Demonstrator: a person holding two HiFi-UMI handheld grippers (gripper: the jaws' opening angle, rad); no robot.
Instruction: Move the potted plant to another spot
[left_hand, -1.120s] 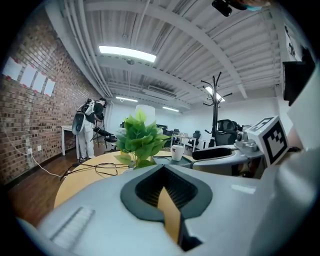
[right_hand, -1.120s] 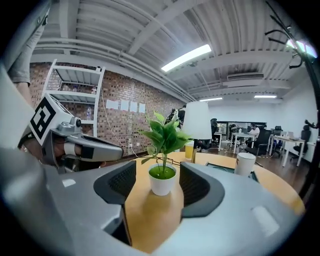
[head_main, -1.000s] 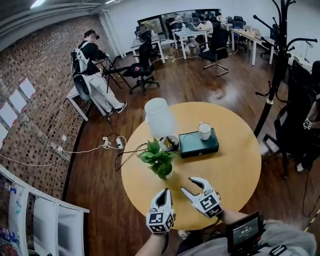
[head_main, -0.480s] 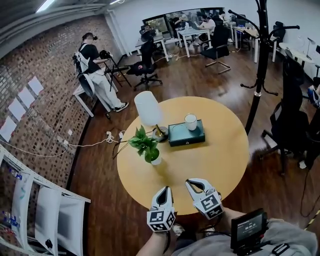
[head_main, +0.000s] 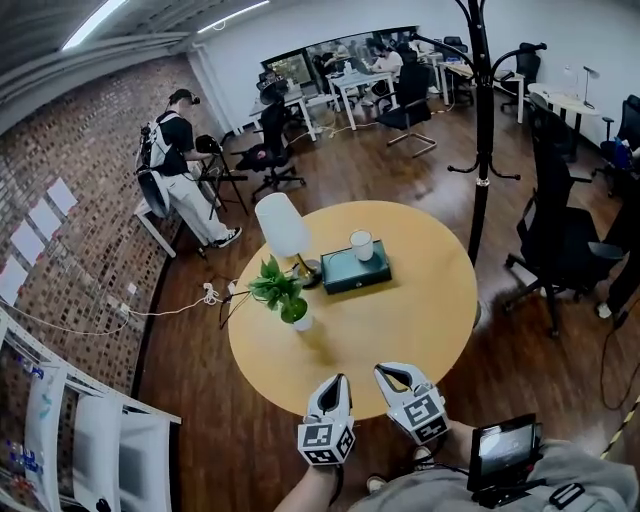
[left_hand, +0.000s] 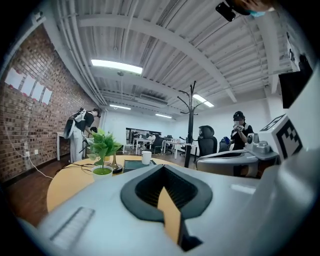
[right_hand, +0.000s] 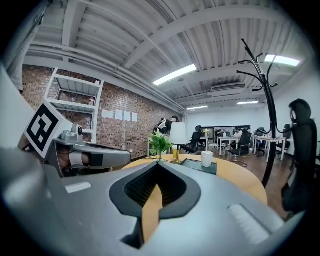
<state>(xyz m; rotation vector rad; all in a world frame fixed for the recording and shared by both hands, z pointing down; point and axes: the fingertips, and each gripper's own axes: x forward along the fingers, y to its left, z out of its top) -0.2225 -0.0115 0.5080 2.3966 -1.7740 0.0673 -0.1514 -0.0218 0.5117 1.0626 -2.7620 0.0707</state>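
The potted plant (head_main: 283, 293), green leaves in a small white pot, stands on the left part of the round yellow table (head_main: 400, 330), beside the lamp. It also shows far ahead in the left gripper view as the plant (left_hand: 102, 149) and in the right gripper view as the plant (right_hand: 160, 142). My left gripper (head_main: 337, 381) hovers at the table's near edge, jaws shut and empty, well short of the plant. My right gripper (head_main: 384, 371) is beside it, also shut on nothing. In their own views, the left gripper (left_hand: 161, 167) and right gripper (right_hand: 157, 164) show closed tips.
A white-shaded lamp (head_main: 280, 225) and a teal tray (head_main: 358, 270) with a white cup (head_main: 361, 245) sit behind the plant. A black coat stand (head_main: 480, 130) and an office chair (head_main: 560, 240) stand to the right. A person (head_main: 175, 160) stands by the brick wall; cables (head_main: 190, 298) lie on the floor.
Both grippers have drawn back from the table to its near edge, and the plant now looks farther off. The right gripper's jaws, open a second ago, have closed.
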